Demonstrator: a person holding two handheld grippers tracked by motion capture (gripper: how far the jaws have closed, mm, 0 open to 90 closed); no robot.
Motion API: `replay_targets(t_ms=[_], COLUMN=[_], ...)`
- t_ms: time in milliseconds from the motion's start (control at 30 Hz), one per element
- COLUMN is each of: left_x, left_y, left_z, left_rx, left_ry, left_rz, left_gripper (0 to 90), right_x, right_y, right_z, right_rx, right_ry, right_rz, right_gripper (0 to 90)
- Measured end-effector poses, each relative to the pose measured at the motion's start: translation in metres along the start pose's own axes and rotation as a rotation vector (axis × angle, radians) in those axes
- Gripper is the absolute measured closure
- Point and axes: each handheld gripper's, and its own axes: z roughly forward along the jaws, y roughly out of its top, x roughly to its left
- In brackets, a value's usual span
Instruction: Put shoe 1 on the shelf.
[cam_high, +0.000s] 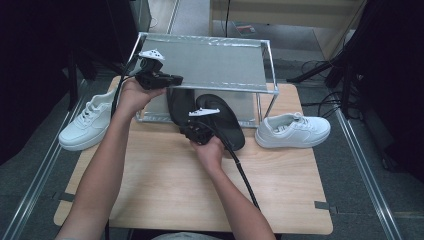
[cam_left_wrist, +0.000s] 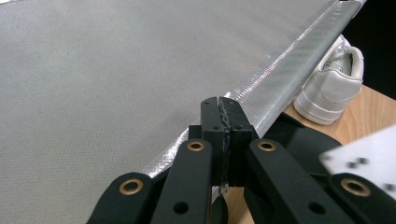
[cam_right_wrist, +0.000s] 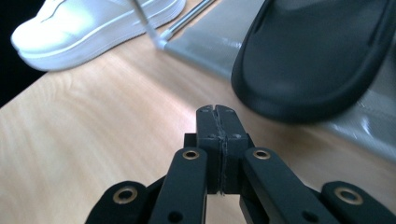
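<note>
Fingers of both grippers are pressed together with nothing between them. Right gripper (cam_right_wrist: 215, 109) hovers low over the wooden bench (cam_high: 165, 185), its tips aimed at the near edge of the nearer black slipper (cam_high: 225, 122), close to it but not touching. Left gripper (cam_left_wrist: 219, 101) is poised above the upper grey shelf (cam_high: 210, 62) of the metal shoe rack. Both slippers lie half under that shelf, the second (cam_high: 180, 102) just left of the first. White sneakers flank the rack, one at left (cam_high: 87, 125), one at right (cam_high: 292, 131). To lift a slipper cleanly, the right fingers would probably need to part first, then straddle its rim.
</note>
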Motion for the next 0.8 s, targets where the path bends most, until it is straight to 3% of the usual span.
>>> replay_targets(t_ms=[300, 433, 667, 800], left_x=[0.0, 0.0, 0.0, -0.001], left_y=[0.0, 0.0, -0.002, -0.002], left_z=[0.0, 0.0, 0.001, 0.001], left_rx=[0.003, 0.0, -0.011, -0.01], left_ry=[0.004, 0.004, 0.005, 0.008], left_rz=[-0.004, -0.006, -0.004, 0.001], left_gripper=[89.9, 89.9, 89.9, 89.9], right_x=[0.001, -0.008, -0.035, -0.045], right_y=[-0.024, -0.039, -0.065, -0.074], right_z=[-0.051, -0.073, -0.105, -0.122], right_rx=[-0.015, -0.014, -0.03, -0.035], right_ry=[-0.013, -0.08, -0.113, -0.151], right_rz=[-0.031, -0.076, 0.02, 0.031], right_gripper=[90.0, 90.0, 90.0, 89.8])
